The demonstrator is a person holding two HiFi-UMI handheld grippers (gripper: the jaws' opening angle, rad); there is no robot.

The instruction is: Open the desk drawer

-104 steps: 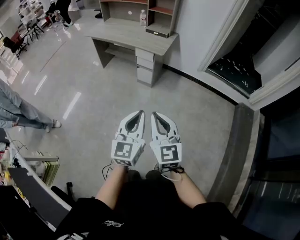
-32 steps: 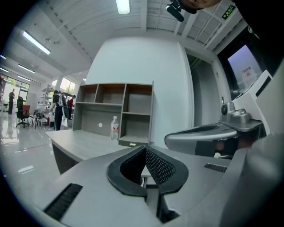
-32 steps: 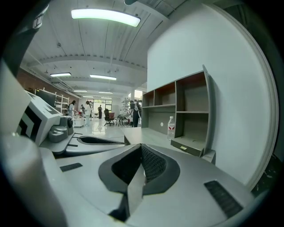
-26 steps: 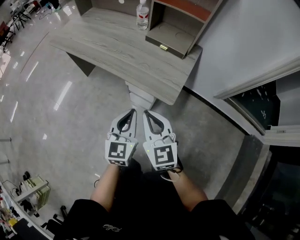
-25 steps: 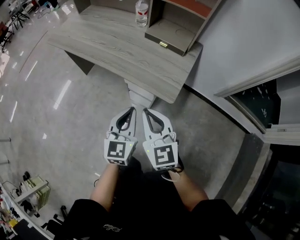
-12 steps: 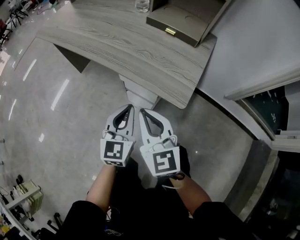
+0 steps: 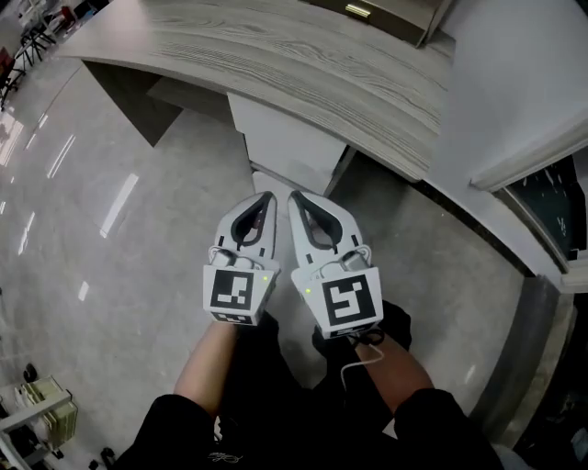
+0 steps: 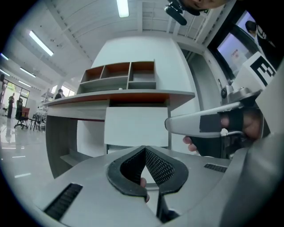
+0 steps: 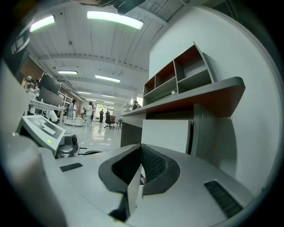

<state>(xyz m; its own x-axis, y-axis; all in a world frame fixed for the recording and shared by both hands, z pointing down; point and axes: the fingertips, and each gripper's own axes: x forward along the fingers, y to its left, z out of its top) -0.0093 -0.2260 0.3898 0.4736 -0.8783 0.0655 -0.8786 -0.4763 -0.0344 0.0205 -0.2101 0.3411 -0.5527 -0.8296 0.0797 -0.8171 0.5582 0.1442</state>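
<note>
A desk with a grey wood-grain top point(image 7: 276, 55) stands in front of me. Under its right end sits the white drawer unit point(image 7: 285, 142), whose fronts look closed. My left gripper point(image 7: 268, 196) and right gripper point(image 7: 295, 196) are side by side just short of the unit, both pointing level at it. Each is shut with nothing between its jaws. The left gripper view shows its tip point(image 8: 145, 149) below a plain white drawer front point(image 8: 137, 126). The right gripper view shows its tip point(image 9: 141, 146) before the same front point(image 9: 166, 133). No handle shows on the fronts.
A shelf unit point(image 8: 117, 77) stands on the desk's back. A small box with a gold pull point(image 7: 386, 11) sits at the desk's far edge. A white wall point(image 7: 514, 83) closes the right side. Far across the glossy floor are people and chairs point(image 9: 91, 113).
Both grippers have sunk together from above the desk top to the height of the drawer unit, and the desk now looms nearer in the head view. Their jaws stayed shut.
</note>
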